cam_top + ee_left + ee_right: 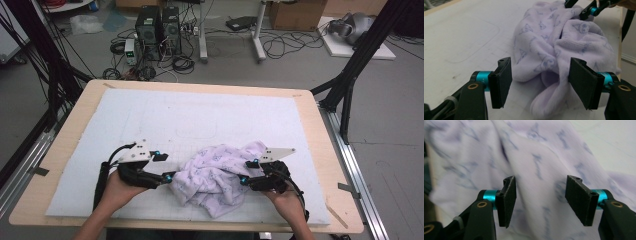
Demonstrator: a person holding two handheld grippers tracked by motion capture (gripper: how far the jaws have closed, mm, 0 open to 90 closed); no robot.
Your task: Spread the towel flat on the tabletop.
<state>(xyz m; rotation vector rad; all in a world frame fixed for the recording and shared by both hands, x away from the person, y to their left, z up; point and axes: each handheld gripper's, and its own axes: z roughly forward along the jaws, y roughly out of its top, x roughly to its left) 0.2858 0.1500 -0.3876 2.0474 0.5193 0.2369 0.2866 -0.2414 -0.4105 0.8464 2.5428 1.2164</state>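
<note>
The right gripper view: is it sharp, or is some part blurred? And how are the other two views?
Right gripper view: the lilac cloth is smeared by motion blur, while the black pads stay sharp. Left gripper view: the cloth's print is fairly crisp, the pads slightly soft. High view: even light, soft shadows, no glare on the white mat.

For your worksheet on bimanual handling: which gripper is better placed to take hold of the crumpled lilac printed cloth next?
Probably the left gripper: its open jaws already straddle a protruding fold of the crumpled lilac printed cloth. The right gripper faces a broad, smooth stretch, harder to pinch.
</note>
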